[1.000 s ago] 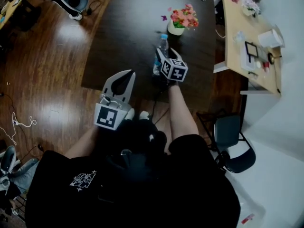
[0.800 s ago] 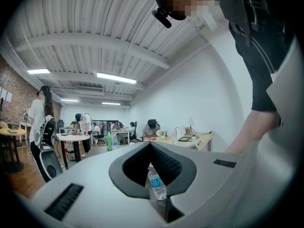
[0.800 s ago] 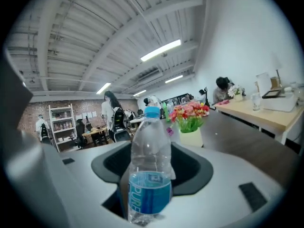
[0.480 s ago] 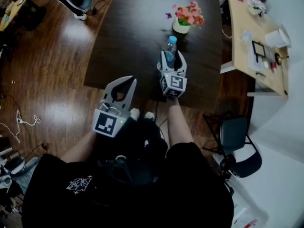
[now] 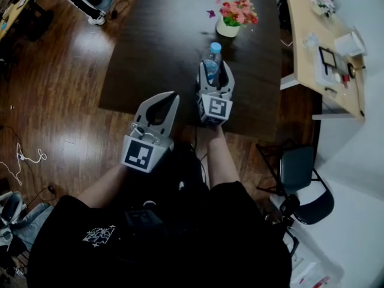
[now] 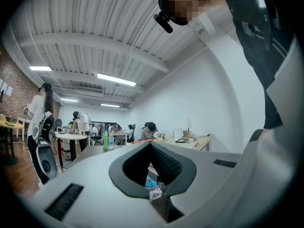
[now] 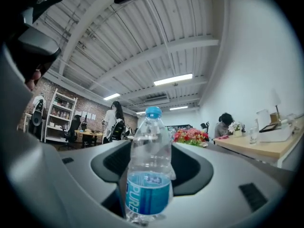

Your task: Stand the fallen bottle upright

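The bottle (image 5: 212, 56) is up on end, blue cap at the top, over the near part of the dark table (image 5: 162, 41). The right gripper (image 5: 215, 71) has it, one jaw on each side of the lower body, pinching it just about where the blue label wraps round. In the right gripper view the clear bottle rises straight up between the two dark pads, with the cap well above the jaw tips. Its base is hidden behind the gripper, so whether it touches the tabletop cannot be told.

Over to the left gripper (image 5: 168, 98). It sits just beside the right one, a little nearer the person, with its tips reaching over the table's near edge. Its jaws are pressed together at the tips, leaving only the teardrop gap between the pads, and nothing is held there. Through that gap the left gripper view catches a small glimpse of the bottle's blue label, off in the distance and not in its grasp.

Further up the table, beyond the bottle, stands a pot of pink and red flowers (image 5: 235, 14), well apart from both grippers. To the right runs a light wooden desk (image 5: 300, 71) with small items on it, and a dark chair (image 5: 298, 171) stands on the floor beside the table's near corner.
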`<state>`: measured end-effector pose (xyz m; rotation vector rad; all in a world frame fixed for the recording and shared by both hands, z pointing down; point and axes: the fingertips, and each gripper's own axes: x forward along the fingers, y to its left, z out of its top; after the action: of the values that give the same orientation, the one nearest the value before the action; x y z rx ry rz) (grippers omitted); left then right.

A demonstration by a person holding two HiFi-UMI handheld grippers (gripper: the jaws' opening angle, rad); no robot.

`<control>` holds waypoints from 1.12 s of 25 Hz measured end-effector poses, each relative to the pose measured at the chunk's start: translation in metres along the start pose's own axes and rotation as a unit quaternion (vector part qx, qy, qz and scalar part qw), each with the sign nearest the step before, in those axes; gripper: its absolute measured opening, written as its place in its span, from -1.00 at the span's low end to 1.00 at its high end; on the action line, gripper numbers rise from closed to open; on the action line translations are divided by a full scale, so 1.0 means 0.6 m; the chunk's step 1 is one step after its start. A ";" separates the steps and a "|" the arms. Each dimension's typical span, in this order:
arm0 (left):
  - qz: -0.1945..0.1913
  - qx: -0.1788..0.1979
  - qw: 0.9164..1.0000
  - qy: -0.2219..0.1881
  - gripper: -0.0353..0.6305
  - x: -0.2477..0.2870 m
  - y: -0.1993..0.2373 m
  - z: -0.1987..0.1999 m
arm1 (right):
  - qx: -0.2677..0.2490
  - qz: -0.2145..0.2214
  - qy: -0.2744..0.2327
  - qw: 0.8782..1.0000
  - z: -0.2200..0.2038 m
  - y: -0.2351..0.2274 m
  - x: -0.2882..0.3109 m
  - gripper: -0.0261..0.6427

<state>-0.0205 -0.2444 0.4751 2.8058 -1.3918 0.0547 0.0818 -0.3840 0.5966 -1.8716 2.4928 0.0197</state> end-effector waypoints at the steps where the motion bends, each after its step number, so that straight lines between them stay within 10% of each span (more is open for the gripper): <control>1: -0.001 -0.002 1.000 -0.002 -0.90 0.000 -0.001 0.001 | 0.001 0.002 -0.003 1.000 0.001 0.002 -0.003 -0.03; 18: 0.006 -0.017 1.000 -0.005 -0.90 -0.022 -0.007 0.032 | 0.015 0.012 0.025 1.000 0.050 0.027 -0.074 0.08; 28: 0.011 -0.027 0.999 -0.019 -0.90 -0.001 -0.025 0.070 | 0.046 0.032 0.029 0.998 0.195 0.072 -0.194 -0.92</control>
<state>-0.0078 -0.2359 0.4331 2.7622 -1.4111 -0.0360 0.0741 -0.2572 0.4825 -1.7828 2.5433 -0.1470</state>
